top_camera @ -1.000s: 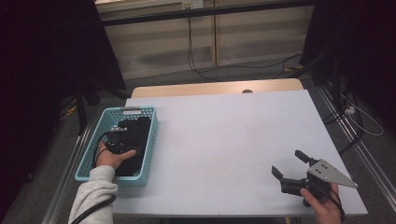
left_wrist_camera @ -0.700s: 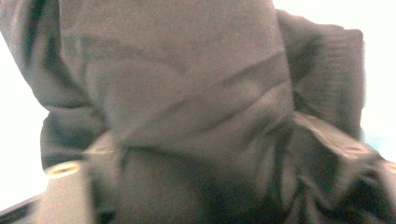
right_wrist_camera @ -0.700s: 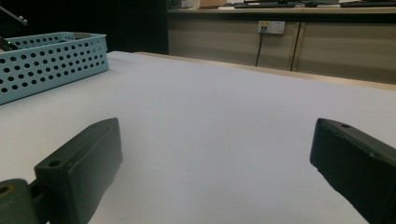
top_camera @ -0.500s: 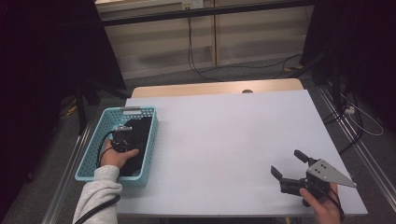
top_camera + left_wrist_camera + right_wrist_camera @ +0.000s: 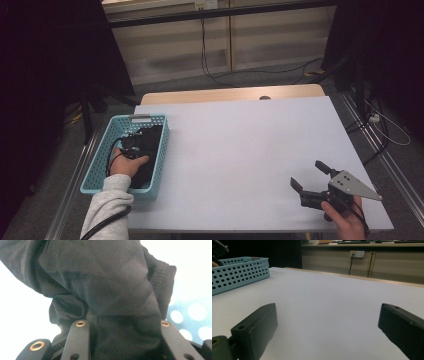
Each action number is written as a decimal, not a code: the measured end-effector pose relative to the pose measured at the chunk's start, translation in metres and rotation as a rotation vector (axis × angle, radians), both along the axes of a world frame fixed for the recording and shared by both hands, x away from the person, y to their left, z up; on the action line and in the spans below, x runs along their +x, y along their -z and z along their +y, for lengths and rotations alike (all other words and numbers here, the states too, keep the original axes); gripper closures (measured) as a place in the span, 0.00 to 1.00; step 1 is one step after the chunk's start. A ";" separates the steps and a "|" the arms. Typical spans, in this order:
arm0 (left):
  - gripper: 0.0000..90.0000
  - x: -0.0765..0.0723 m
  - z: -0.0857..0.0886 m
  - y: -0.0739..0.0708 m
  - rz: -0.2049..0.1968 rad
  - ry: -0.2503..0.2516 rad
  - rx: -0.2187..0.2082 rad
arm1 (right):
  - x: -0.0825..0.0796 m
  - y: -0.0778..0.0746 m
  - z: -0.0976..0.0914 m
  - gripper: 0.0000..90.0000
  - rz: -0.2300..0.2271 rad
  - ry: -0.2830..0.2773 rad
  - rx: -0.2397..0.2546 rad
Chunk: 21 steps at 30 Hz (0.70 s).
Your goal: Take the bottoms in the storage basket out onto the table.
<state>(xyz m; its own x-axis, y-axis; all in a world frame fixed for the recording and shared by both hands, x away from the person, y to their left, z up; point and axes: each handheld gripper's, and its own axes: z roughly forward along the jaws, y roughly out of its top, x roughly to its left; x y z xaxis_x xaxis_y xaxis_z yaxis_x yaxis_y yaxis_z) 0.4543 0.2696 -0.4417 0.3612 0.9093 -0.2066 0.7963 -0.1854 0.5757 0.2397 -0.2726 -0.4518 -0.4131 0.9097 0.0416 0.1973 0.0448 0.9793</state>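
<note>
Closing over the last second, my left gripper [image 5: 122, 340] now pinches the black cloth [image 5: 105, 290] inside the blue basket [image 5: 95, 172] at nine o'clock; my right gripper [image 5: 312, 176] rests wide open, empty.

White table [image 5: 240, 150], beige panelled wall [image 5: 280, 40] — grey floor [image 5: 250, 80], dim light

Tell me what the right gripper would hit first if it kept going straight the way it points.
Probably nothing on the table: ahead of the right gripper lies only bare white top. The blue basket sits off to its left, likely outside that line; depth is hard to judge.
</note>
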 end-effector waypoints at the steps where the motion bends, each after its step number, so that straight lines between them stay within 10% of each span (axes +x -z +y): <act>1: 0.72 0.001 0.002 -0.002 0.013 0.006 0.000 | 0.000 0.000 -0.001 0.02 0.001 0.001 0.001; 13: 0.81 0.004 0.019 -0.046 0.003 -0.071 -0.051 | 0.000 0.000 -0.001 0.02 0.001 0.003 0.003; 21: 0.82 0.004 0.026 -0.098 -0.111 -0.068 -0.087 | -0.001 0.000 -0.001 0.02 0.003 0.004 0.005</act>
<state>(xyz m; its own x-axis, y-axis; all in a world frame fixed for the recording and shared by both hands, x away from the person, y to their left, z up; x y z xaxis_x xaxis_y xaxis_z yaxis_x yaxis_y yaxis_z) 0.4580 0.2951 -0.3432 0.3245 0.9128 -0.2480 0.7362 -0.0791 0.6721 0.2391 -0.2741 -0.4520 -0.4089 0.9114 0.0472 0.2009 0.0395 0.9788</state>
